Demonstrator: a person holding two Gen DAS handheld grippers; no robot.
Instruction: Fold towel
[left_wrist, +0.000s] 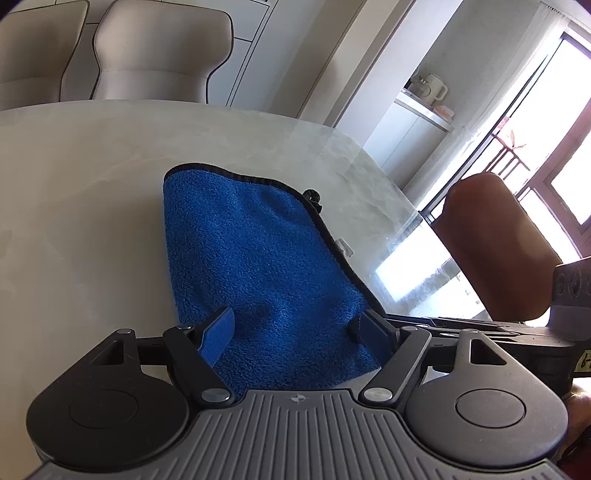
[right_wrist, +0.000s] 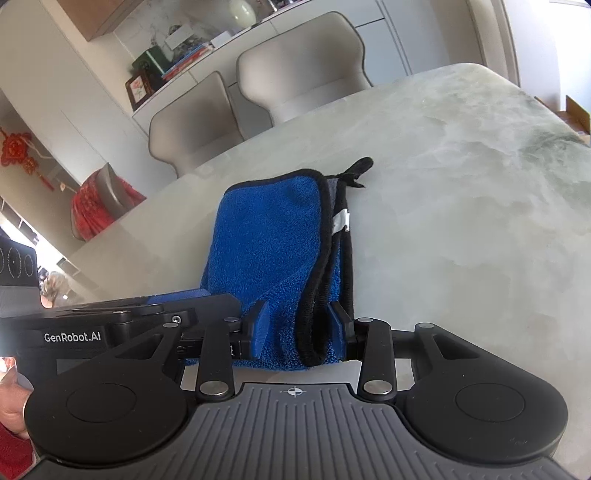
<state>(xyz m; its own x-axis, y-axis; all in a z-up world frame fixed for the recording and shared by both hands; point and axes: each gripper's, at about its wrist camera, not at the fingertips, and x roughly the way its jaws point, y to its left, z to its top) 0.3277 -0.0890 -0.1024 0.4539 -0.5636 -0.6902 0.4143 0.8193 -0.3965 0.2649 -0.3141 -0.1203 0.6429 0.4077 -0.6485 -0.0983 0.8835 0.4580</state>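
A blue towel (left_wrist: 255, 258) with black edging lies folded on the pale marble table (left_wrist: 74, 206); it also shows in the right wrist view (right_wrist: 269, 240), with its layered edges, a white tag and a black loop on the right side. My left gripper (left_wrist: 297, 328) is open, its blue fingers spread over the towel's near end. My right gripper (right_wrist: 299, 319) is open, its fingers standing either side of the towel's near folded edge. The left gripper's body (right_wrist: 110, 332) sits just left of the right one.
Beige chairs (right_wrist: 295, 70) stand at the table's far side. A brown chair back (left_wrist: 491, 243) stands near the table's right end, by bright windows. A sideboard (right_wrist: 184, 62) with books and frames lines the wall.
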